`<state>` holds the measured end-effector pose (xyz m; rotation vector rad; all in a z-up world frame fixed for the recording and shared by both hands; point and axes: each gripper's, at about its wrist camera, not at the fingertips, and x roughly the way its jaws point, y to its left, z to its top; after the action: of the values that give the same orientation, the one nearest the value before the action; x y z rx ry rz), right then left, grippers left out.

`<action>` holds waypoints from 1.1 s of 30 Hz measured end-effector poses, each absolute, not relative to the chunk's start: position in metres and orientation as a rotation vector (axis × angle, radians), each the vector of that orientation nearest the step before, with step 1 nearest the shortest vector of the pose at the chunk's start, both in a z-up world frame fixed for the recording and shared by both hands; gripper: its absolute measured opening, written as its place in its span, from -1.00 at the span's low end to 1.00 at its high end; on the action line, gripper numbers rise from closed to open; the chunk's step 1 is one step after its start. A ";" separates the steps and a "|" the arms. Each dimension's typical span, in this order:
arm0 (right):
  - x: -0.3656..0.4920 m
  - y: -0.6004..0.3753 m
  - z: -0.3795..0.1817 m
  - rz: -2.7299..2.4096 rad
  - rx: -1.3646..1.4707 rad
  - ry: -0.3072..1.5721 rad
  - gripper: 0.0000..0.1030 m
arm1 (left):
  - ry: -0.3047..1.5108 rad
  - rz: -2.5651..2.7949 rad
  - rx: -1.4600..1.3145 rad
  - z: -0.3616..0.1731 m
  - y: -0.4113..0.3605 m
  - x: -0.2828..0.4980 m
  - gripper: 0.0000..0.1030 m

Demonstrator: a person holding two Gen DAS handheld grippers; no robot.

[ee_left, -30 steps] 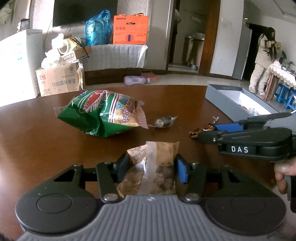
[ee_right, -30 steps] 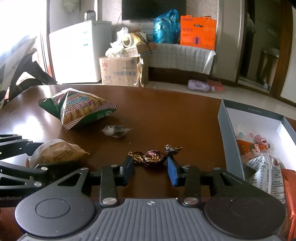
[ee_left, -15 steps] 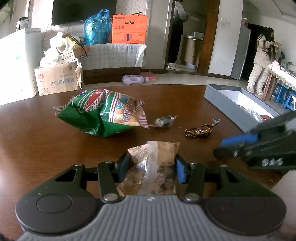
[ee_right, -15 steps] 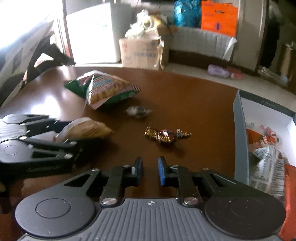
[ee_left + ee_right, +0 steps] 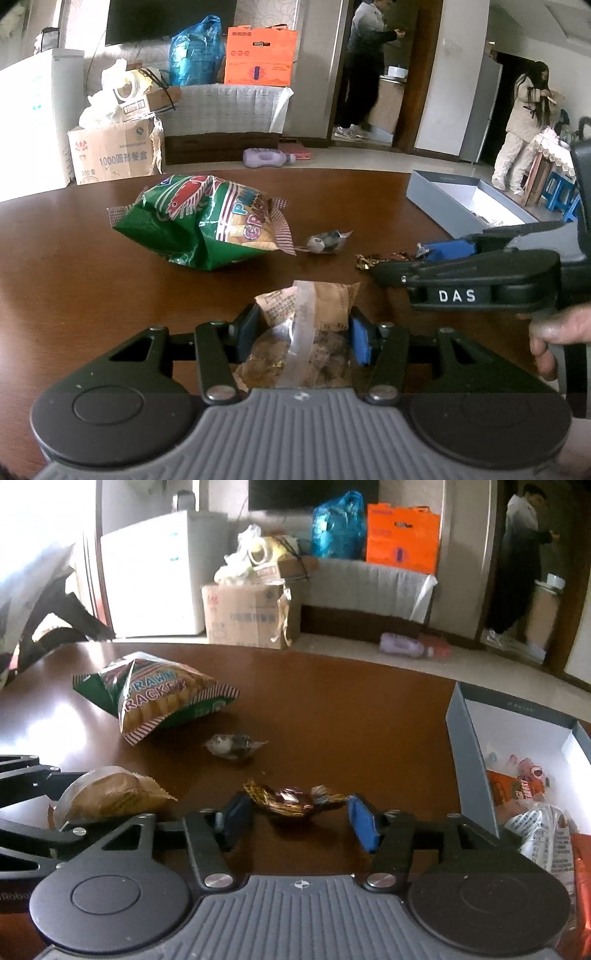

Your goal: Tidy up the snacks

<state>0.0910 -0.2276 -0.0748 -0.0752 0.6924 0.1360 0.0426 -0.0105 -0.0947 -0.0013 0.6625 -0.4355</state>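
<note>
My left gripper [image 5: 301, 332] is shut on a brown snack packet [image 5: 306, 325], held low over the brown table [image 5: 74, 280]; the packet also shows in the right wrist view [image 5: 110, 794]. My right gripper [image 5: 301, 818] is open with its blue pads on either side of a gold-brown wrapped candy [image 5: 293, 799] that lies on the table; the candy also shows in the left wrist view [image 5: 380, 258]. A green prawn cracker bag [image 5: 207, 221] and a small grey wrapped sweet [image 5: 327, 240] lie further back.
A grey box [image 5: 469, 753] with white lining holds several snack packets at the right of the table. Cartons, bags and a white cabinet stand on the floor beyond the table. Two people stand in the background.
My right gripper pulled back and shut empty, then came forward again and opened around the candy. My left gripper has kept still with the packet.
</note>
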 end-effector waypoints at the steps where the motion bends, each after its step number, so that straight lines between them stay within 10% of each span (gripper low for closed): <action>1: 0.089 -0.228 -0.074 0.145 -0.076 0.692 -0.15 | 0.662 -0.435 -0.003 -0.095 -0.011 0.043 -0.04; 7: 0.084 -0.234 -0.071 0.143 -0.067 0.695 -0.45 | 0.658 -0.428 -0.004 -0.096 -0.013 0.042 -0.04; 33: 0.034 -0.230 -0.044 0.219 -0.124 0.732 -0.47 | 0.646 -0.367 0.007 -0.096 -0.037 0.043 -0.13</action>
<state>0.0338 -0.2301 -0.0442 -0.1237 0.7317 0.2185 0.0432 -0.0368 -0.0963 0.0071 0.6458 -0.3670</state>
